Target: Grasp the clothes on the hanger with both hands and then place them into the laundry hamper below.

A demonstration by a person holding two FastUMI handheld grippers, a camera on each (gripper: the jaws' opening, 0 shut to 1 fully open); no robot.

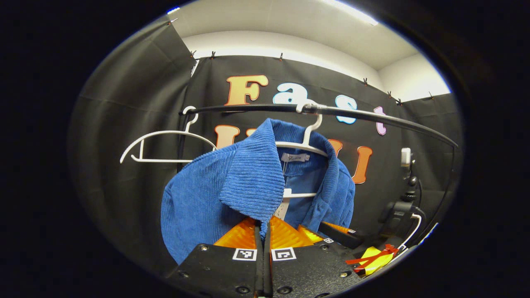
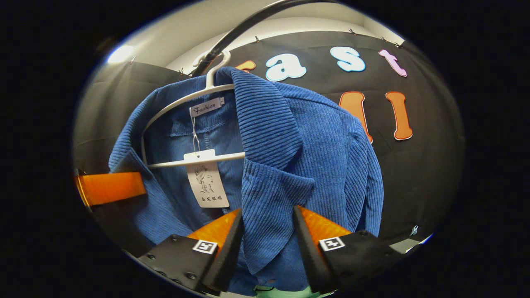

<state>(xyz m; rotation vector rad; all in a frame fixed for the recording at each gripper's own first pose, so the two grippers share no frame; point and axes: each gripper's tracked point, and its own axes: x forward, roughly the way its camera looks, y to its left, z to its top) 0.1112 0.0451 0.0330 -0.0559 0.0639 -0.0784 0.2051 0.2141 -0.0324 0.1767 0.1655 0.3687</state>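
The left gripper (image 1: 263, 231) is clamped on the blue corduroy shirt (image 1: 248, 182); the right gripper (image 2: 267, 240) straddles its front, jaws apart. The shirt hangs on the white plastic hanger (image 1: 304, 142); lifting off and placing in the hamper remain.

A small white neck label (image 2: 205, 106) is sewn inside the collar of the blue jacket (image 2: 314, 157), right under the top of the white hanger (image 2: 194, 159). It has one word in curly writing. A paper tag (image 2: 207, 182) hangs from it on a thread, over the hanger's bottom bar. It has a little drawing and a row of tiny signs too small to read. The left gripper (image 1: 263, 231) has two square black-and-white marks (image 1: 244, 253). The right gripper (image 2: 267, 231) has two square marks (image 2: 205, 246) too.
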